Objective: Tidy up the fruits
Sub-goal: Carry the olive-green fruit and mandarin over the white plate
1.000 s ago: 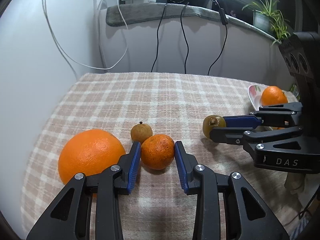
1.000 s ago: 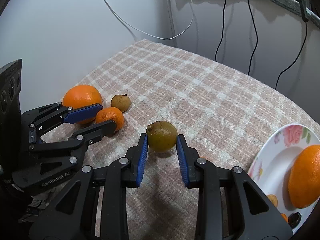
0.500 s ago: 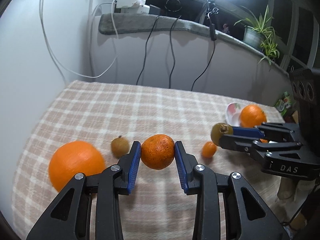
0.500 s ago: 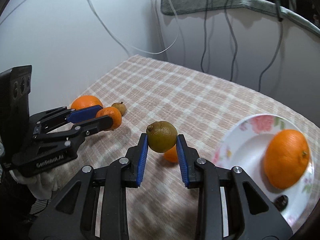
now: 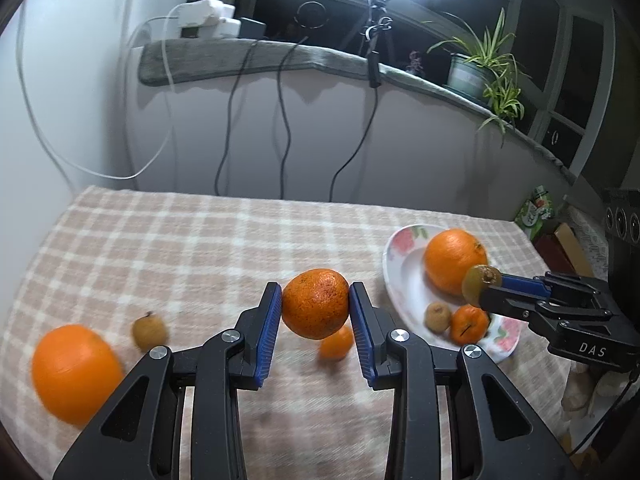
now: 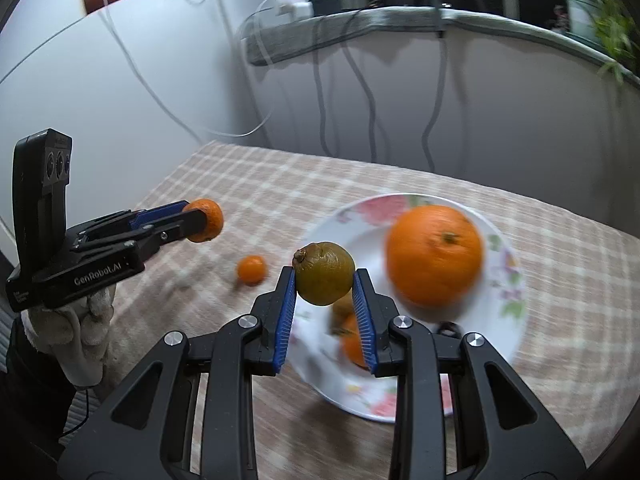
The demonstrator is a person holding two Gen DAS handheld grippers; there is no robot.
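Both grippers have risen off the checked tablecloth point(image 5: 192, 248) and swung toward the plate since a second ago; the left gripper point(image 5: 315, 322) pinches a mottled tangerine point(image 5: 315, 303) between its blue pads, clear of the cloth, and the right gripper point(image 6: 325, 312) pinches a brownish-green fruit point(image 6: 325, 273) just above the near rim of the flowered plate point(image 6: 502, 280); a big orange point(image 6: 434, 255) fills the plate's far half, with smaller fruit blurred under the right pads; one small orange fruit point(image 6: 251, 269) lies on the cloth between plate and left gripper; a large orange point(image 5: 76, 374) and a small brown fruit point(image 5: 149, 330) sit near the cloth's left edge, well apart from the plate; bare cloth stretches back toward the wall.
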